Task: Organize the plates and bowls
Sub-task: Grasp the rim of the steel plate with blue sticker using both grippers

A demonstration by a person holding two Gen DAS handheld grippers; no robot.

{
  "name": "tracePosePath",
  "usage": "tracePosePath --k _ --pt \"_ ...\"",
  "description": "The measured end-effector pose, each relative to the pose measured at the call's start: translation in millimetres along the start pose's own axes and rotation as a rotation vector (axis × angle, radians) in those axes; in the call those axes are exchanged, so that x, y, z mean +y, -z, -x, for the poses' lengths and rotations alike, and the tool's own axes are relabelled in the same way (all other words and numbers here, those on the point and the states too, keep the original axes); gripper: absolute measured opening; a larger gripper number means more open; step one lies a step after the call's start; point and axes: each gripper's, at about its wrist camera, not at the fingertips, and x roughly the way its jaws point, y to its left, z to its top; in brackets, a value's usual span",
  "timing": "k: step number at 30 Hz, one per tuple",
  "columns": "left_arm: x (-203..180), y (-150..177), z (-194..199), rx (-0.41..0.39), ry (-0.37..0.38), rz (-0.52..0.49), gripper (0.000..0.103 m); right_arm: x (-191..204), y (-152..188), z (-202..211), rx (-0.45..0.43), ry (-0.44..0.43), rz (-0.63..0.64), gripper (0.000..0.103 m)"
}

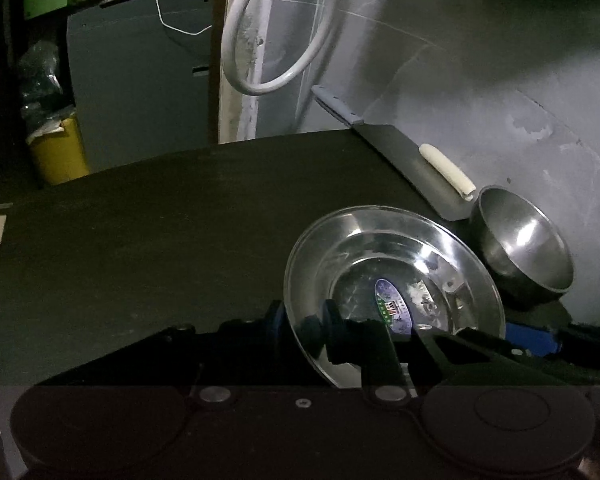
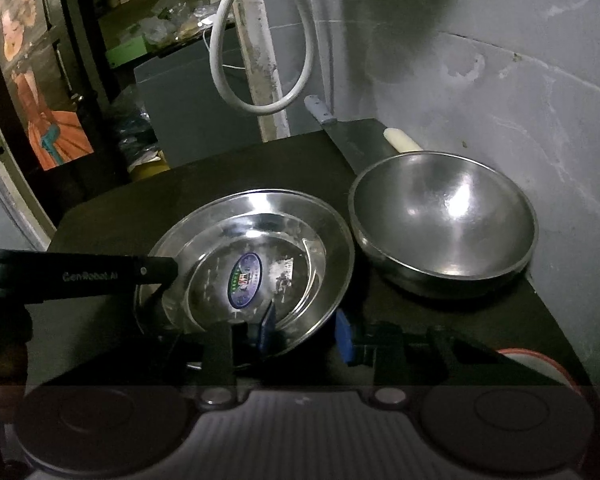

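A shiny steel plate (image 1: 396, 280) with an oval sticker lies on the dark table (image 1: 160, 240). My left gripper (image 1: 300, 324) is shut on the plate's left rim. In the right wrist view the plate (image 2: 260, 240) lies centre-left, with the left gripper's arm (image 2: 100, 276) reaching onto its rim. My right gripper (image 2: 304, 332) has one blue pad inside the plate's near rim and one outside; the gap looks wider than the rim. A steel bowl (image 2: 444, 216) stands just right of the plate, also in the left wrist view (image 1: 524, 244).
A cleaver (image 2: 356, 136) with a grey handle leans on the grey wall (image 2: 500, 80) behind the bowl, with a white stick (image 2: 404, 141) beside it. A white hose loop (image 2: 260, 60) hangs behind the table. Shelves with clutter stand at the left.
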Motion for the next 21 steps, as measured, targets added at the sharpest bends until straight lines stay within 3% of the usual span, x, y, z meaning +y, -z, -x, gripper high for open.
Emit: tracePosePath --k 11,21 --pt "14 12 38 -0.032 -0.014 0.027 0.022 19 3 26 -0.037 -0.070 0.040 0.034" --pt "21 37 100 -0.086 -0.034 0.045 0.022 42 22 77 -0.088 -0.143 0.075 0.034"
